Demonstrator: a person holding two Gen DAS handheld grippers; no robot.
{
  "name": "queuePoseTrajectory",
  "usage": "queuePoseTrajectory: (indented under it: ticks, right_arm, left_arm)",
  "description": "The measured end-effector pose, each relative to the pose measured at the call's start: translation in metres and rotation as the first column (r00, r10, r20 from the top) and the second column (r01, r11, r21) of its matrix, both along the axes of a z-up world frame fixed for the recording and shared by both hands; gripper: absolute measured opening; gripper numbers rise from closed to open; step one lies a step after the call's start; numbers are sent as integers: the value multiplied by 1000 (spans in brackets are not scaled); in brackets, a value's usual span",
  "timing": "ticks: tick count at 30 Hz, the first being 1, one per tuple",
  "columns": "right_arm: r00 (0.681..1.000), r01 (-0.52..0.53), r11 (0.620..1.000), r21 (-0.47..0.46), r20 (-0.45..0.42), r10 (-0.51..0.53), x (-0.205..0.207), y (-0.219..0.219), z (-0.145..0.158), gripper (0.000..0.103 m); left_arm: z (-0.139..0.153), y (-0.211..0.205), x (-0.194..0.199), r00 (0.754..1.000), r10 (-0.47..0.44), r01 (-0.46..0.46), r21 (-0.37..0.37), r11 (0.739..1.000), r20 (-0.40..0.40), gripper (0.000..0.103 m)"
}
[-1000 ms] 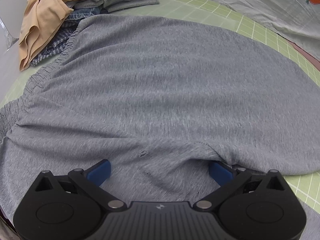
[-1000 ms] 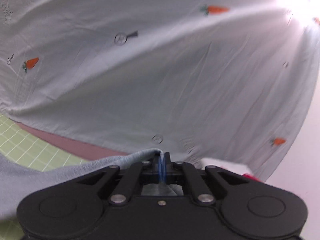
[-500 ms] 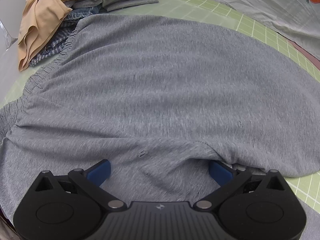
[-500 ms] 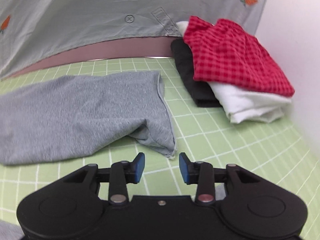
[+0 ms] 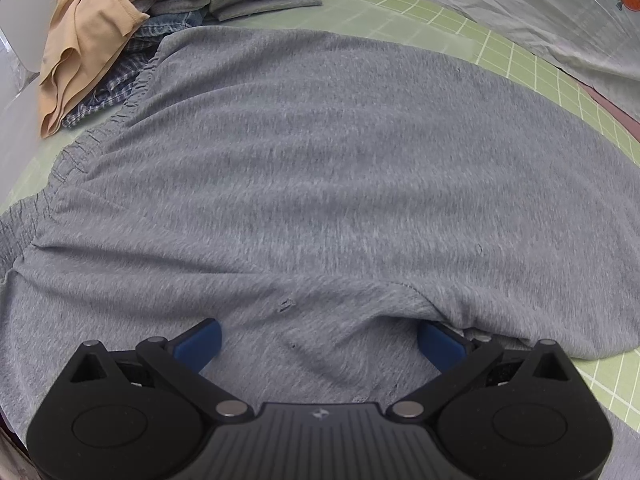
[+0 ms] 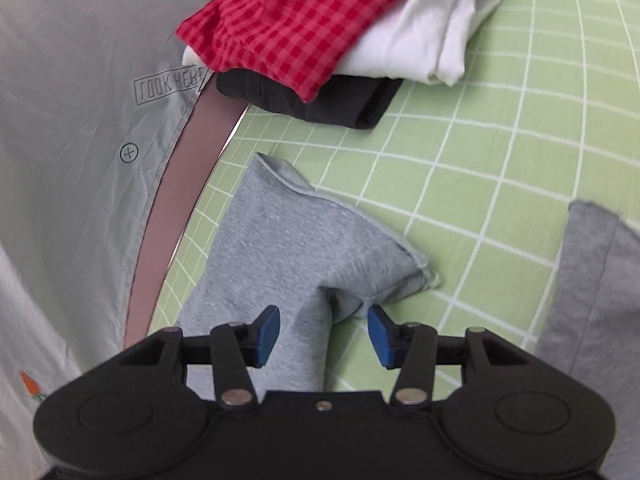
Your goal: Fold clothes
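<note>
The green grid mat (image 5: 520, 56) on the table is carrying everything, and a pale sheet with carrot prints (image 6: 72, 128) is lying along its far edge, at 9 o'clock in the right wrist view.

The grey shorts (image 5: 320, 168) are lying spread over most of the mat in the left wrist view, with the gathered waistband (image 5: 100, 136) running along 9 to 10 o'clock. They are looking flattened but not yet folded. In the right wrist view 1 leg end of the shorts (image 6: 288, 240) is resting on the mat at the centre, its hem corner slightly rumpled and turned up.

At 11 o'clock in the left view an unfolded heap (image 5: 132, 24) is waiting: a tan garment over plaid and grey pieces. At 12 o'clock in the right view a folded stack (image 6: 328, 32) is sitting finished, with a red checked piece over a white one and a black one.

The left tool (image 5: 320, 340) is released, its blue pads spread wide with grey fabric bunched between them. The right tool (image 6: 323, 330) is also released, hovering over the leg end and gripping nothing.

By my judgement roughly 3 garments are done, the shorts are only laid out, and the heap is still to come.
</note>
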State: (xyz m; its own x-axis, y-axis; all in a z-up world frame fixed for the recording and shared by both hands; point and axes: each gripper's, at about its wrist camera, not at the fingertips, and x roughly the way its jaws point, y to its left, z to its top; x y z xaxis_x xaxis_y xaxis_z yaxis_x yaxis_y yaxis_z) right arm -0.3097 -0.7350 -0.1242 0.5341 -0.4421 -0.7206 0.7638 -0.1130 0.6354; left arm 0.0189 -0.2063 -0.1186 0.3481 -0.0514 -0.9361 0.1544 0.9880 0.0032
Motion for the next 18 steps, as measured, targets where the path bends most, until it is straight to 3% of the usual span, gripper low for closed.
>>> queuePoseTrajectory:
  ticks: [3,7,8,9,10,11,14,17,18]
  right_arm:
    - [998,64,997,43,12,-64,2,-3,-6,51]
    - [996,81,997,15,-32,-81,10,-11,-3,46]
    - [997,63,998,7,-52,-62,13,-13,-2,32]
    - [997,37,999,4,-75,-37,18,-17,-2,12]
    - [995,7,1000,-3,-97,-8,22,-21,-3,4]
    - [992,-26,999,-23,-123,23,26,-27,-2,4]
    - [976,-137,973,-187,-195,100,33,-38,28,3]
    - [958,-232,883,-409,-251,136,31,-35,77,3]
    - [947,-250,865,-436,-295,125,28,-32,83,3]
  left_arm:
    - [0,0,1,1000,-3,3,0,1000,-1,103]
    - [-1,0,2,1000,-2,2,-1,1000,3,103]
    - [-1,-1,1,1000,-1,1,-1,1000,4,103]
    - [-1,-1,1,1000,-1,1,-1,1000,6,103]
    - [-1,-1,1,1000,-1,1,-1,1000,7,103]
    - [-1,-2,1,1000,-1,1,-1,1000,8,103]
    - [-2,-2,2,1000,-2,2,-1,1000,8,103]
    - [-2,-2,4,1000,-1,2,-2,1000,7,103]
    - [-2,-3,4,1000,-1,1,-2,1000,9,103]
